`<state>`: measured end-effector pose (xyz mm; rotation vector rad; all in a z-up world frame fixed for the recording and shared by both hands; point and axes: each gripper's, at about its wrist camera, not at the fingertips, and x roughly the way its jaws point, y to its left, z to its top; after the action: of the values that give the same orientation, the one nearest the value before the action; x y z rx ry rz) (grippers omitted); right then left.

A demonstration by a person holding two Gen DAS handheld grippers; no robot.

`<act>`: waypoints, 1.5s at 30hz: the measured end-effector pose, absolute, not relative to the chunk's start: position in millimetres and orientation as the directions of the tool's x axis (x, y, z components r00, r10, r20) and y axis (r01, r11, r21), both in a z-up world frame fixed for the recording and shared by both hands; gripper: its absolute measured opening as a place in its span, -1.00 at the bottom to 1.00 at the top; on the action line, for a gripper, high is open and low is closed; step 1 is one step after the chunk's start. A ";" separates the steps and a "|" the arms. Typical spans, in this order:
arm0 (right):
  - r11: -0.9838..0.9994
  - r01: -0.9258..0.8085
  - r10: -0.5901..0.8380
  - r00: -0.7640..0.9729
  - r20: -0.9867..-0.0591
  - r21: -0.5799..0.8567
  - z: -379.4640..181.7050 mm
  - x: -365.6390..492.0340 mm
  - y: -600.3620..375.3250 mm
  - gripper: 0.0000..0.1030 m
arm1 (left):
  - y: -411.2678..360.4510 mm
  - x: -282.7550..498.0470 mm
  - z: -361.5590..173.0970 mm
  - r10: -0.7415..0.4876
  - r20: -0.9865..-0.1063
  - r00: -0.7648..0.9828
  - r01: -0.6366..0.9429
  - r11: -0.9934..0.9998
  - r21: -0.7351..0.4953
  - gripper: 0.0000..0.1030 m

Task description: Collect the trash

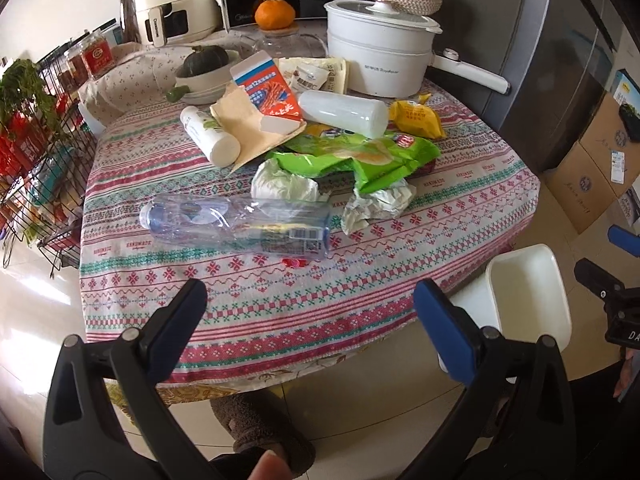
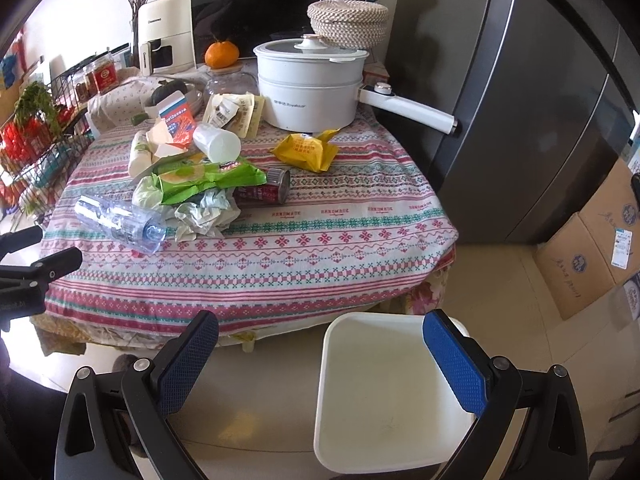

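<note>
Left tool point(image 1: 310, 296) and right tool point(image 2: 320, 330), both agape, empty.

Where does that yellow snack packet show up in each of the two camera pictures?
Left wrist view: yellow snack packet upper right of centre, right of the frosted white tube.
Right wrist view: packet near centre, in front of the pot.
Shared landmark: white electric pot just behind it.

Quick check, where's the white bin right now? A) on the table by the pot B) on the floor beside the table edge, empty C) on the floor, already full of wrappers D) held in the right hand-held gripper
B: the white bin stands on the floor below the edge of the table, nothing showing inside it, and the right hand-held gripper is open, holding nothing.
</note>
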<state>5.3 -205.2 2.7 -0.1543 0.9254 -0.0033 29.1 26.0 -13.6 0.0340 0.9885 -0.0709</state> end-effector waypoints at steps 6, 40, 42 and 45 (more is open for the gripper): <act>0.985 -0.122 -0.035 0.555 -0.831 -0.123 6.8 43.3 -189.5 1.00 | 58.4 66.7 -25.9 -0.071 -0.857 0.511 0.026 0.997 -0.067 0.98; 0.943 -0.287 0.292 0.484 -0.825 0.165 -8.2 205.1 -141.5 0.85 | 111.2 161.5 -100.4 -0.140 -0.925 0.352 -0.355 0.895 -0.271 0.25; 0.928 -0.334 0.313 0.450 -0.836 0.167 -9.3 225.6 -128.1 0.83 | 115.2 156.4 -98.6 -0.133 -0.926 0.352 -0.310 0.917 -0.249 0.24; 0.906 -0.388 0.322 0.380 -0.867 0.166 -19.1 258.5 -103.6 0.79 | 117.5 156.3 -98.0 -0.122 -0.933 0.338 -0.258 0.942 -0.217 0.24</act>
<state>258.5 -103.6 -19.1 -0.0683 1.0903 0.4539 156.3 117.5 -98.0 -0.3551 1.2298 0.0912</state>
